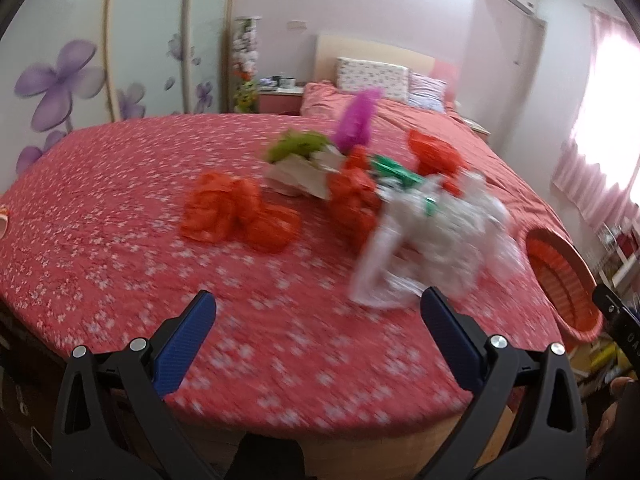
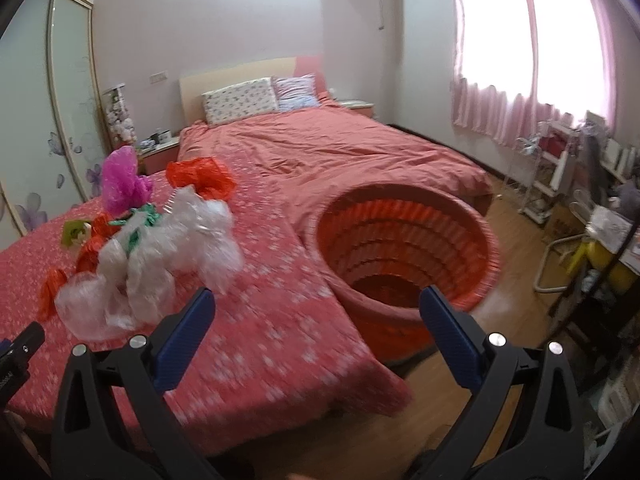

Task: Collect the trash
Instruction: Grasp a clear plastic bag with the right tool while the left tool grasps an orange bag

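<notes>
Here the trash lies in a loose heap on the bed (image 1: 120, 208), and both grippers hang over its near edge with jaws spread wide and holding nothing.

Nearest the left gripper (image 1: 318, 312) is a crumpled clear plastic bag (image 1: 432, 236). Orange bags (image 1: 240, 216), a purple bag (image 1: 358, 118) and a green wrapper (image 1: 394, 170) lie behind it.

The orange basket (image 2: 404, 240) sits at the bed's corner, its mouth tipped toward the right gripper (image 2: 316, 312).

The risk, as I judge it:
1. The thin plastic may slip from the pads or drag neighbouring scraps along.
2. A nudge could tip the basket off the bed.

The clear bag's long axis seems to run from the near edge toward the pillows (image 2: 240, 100); blur makes it uncertain.
</notes>
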Demonstrator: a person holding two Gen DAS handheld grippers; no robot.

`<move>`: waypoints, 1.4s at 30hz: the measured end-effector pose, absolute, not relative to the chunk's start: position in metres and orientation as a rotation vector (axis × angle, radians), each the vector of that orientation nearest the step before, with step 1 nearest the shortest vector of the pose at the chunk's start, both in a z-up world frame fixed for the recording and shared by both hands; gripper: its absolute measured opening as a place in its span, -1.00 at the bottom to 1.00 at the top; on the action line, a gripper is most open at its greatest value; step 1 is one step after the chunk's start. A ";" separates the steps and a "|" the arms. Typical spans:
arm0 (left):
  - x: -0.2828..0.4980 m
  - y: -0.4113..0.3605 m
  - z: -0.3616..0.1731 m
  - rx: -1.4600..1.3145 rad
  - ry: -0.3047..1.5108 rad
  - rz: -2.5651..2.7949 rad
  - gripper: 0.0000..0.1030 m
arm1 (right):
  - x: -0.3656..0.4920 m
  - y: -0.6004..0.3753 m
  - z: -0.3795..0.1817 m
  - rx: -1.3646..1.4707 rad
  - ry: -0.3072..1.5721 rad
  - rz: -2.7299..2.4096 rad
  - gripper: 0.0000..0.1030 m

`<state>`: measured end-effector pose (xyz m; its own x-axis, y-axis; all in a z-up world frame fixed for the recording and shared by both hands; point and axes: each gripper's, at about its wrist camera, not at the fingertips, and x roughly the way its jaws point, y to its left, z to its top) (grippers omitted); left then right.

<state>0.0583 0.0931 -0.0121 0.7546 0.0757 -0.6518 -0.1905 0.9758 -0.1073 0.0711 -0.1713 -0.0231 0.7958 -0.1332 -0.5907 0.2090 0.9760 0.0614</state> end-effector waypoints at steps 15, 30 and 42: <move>0.124 0.167 -0.025 -0.176 0.738 0.267 0.96 | 0.206 -0.131 -0.057 0.238 0.779 0.018 0.02; 0.155 0.179 -0.046 -0.225 0.806 0.194 0.60 | 0.220 -0.114 -0.072 0.166 0.799 0.075 -0.76; 0.180 0.179 -0.054 -0.238 0.846 0.190 0.40 | 0.186 -0.135 -0.049 0.112 0.699 0.034 -0.76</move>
<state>0.1800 0.1788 -0.0539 0.6484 0.0715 -0.7579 -0.2595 0.9567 -0.1317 0.1857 -0.1354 -0.0486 0.7649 0.0690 -0.6404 0.0061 0.9934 0.1144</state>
